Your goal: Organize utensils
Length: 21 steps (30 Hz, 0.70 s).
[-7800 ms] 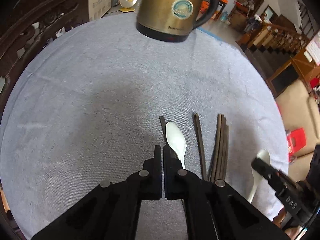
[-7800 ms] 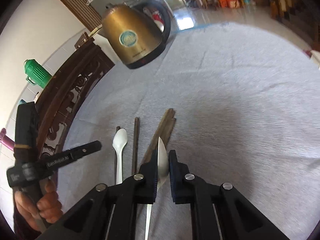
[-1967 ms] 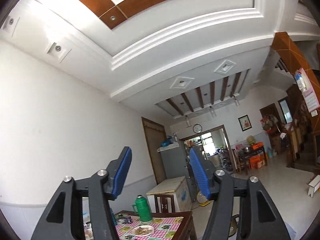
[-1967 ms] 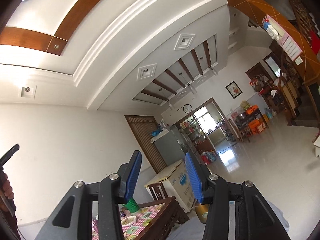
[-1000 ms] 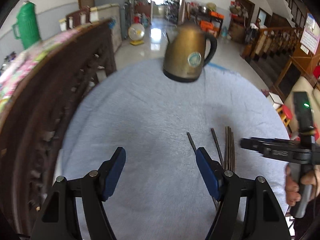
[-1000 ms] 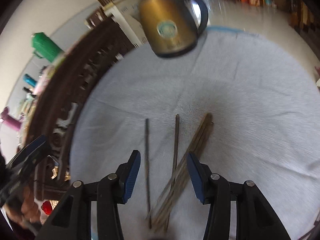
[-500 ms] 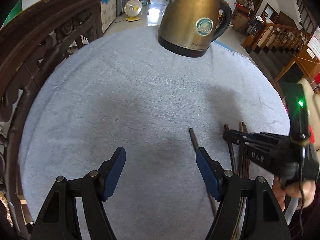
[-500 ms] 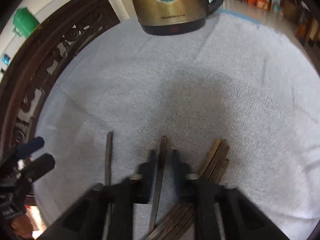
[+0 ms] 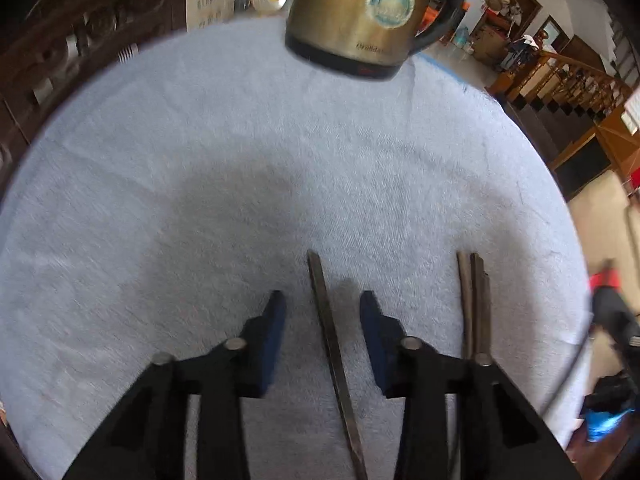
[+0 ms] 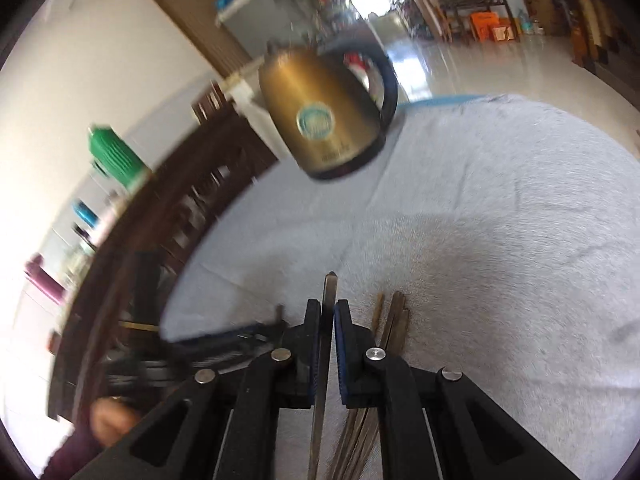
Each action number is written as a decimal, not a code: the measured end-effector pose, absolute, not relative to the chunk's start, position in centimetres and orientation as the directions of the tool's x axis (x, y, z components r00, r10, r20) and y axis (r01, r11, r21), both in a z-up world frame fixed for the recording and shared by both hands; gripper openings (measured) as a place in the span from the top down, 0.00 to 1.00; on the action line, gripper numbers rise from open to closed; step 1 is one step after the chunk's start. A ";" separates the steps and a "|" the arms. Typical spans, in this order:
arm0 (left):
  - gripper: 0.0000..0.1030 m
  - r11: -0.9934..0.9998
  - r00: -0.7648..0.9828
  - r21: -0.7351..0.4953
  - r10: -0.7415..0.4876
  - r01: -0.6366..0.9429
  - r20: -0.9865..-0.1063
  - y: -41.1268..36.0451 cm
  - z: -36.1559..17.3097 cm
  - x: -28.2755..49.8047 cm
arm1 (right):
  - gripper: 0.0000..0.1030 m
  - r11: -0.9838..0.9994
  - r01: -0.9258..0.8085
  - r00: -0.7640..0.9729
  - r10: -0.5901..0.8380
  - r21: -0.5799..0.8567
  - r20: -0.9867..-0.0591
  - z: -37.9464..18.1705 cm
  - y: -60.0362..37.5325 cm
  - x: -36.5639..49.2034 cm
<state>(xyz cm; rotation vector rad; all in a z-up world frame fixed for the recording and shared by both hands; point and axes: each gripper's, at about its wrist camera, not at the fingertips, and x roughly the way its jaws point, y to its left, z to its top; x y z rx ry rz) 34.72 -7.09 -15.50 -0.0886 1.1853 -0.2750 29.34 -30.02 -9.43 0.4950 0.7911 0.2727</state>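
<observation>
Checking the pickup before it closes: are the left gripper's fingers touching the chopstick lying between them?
Apart. The left wrist view shows cloth on both sides of the chopstick, between it and the left gripper pads.

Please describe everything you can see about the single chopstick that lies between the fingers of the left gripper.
The single chopstick is a long, thin, dark brown stick, wood by its look, with a squared, flat far end. It lies flat on the pale blue-grey tablecloth, apart from the bundle of chopsticks to its right. It runs between the open fingers of the left gripper, pointing roughly toward the kettle, slightly slanted. Neither finger touches it. Its near end runs out of the picture.
</observation>
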 end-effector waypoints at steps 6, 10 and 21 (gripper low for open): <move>0.94 0.968 0.392 -0.191 -0.242 0.165 -0.888 -6.7 -14.8 33.2 | 0.92 0.862 -0.054 0.800 0.340 0.505 -0.495 -6.7 -31.2 24.3; 0.94 0.963 0.484 -0.194 -0.263 0.189 -0.835 -5.6 -11.6 30.3 | 0.92 0.871 -0.054 0.866 0.284 0.488 -0.412 -4.4 -32.0 20.4; 0.94 0.962 0.735 -0.171 -0.272 0.212 -0.621 -0.3 -1.1 18.1 | 0.93 0.892 -0.016 0.959 0.142 0.453 -0.246 0.2 -31.8 10.9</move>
